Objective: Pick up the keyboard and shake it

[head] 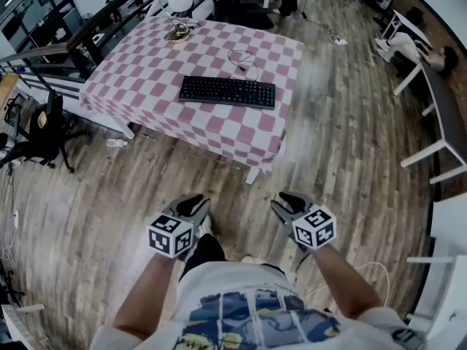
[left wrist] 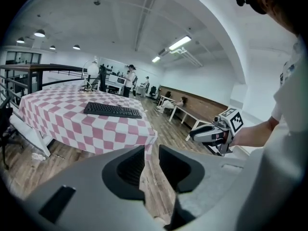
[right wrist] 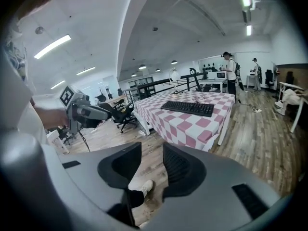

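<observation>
A black keyboard (head: 228,92) lies flat on a table with a pink-and-white checked cloth (head: 139,79), well ahead of me across the wooden floor. My left gripper (head: 191,204) and right gripper (head: 290,201) hang side by side near my body, far short of the table. In the left gripper view the jaws (left wrist: 151,150) stand a little apart with only floor between them, and the keyboard (left wrist: 113,110) shows far off. The right gripper's jaws (right wrist: 152,148) are likewise parted and empty, with the keyboard (right wrist: 187,108) in the distance.
A white desk lamp (head: 179,2) and a thin black cable (head: 244,58) sit on the table behind the keyboard. A black office chair (head: 40,133) stands at the left, white desks (head: 438,115) at the right. People stand far behind the table (right wrist: 232,73).
</observation>
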A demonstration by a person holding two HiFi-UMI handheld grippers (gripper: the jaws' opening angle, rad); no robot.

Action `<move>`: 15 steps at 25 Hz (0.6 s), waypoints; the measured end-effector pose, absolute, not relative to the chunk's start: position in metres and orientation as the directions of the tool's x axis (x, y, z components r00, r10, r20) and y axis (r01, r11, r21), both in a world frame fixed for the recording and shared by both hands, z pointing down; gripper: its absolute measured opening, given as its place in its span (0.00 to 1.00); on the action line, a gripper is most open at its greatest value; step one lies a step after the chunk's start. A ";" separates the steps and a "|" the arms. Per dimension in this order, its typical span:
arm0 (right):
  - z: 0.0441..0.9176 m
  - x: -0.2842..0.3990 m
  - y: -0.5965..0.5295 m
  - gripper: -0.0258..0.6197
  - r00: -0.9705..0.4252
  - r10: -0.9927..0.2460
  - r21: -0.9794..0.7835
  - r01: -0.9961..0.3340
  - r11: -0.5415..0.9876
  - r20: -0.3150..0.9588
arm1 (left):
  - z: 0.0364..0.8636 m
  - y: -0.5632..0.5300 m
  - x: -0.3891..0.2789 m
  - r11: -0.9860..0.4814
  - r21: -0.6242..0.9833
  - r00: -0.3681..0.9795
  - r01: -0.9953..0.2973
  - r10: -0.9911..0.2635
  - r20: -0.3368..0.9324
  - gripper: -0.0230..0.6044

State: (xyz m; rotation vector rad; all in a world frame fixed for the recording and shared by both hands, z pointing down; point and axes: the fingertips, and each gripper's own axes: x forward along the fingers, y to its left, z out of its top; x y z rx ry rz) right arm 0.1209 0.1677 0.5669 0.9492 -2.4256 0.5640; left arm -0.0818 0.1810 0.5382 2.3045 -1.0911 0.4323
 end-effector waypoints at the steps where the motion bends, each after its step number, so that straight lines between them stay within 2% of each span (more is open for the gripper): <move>1: 0.566 0.118 0.153 0.26 -0.636 -0.525 -0.198 -0.723 0.662 0.565 | 0.538 0.164 -0.089 -0.528 0.336 0.623 -0.780 -0.603 0.497 0.17; 15: 0.593 0.054 -0.030 0.28 -0.496 -0.599 -0.184 -0.843 0.505 0.628 | 0.570 -0.045 -0.212 -0.583 0.326 0.651 -0.745 -0.527 0.546 0.22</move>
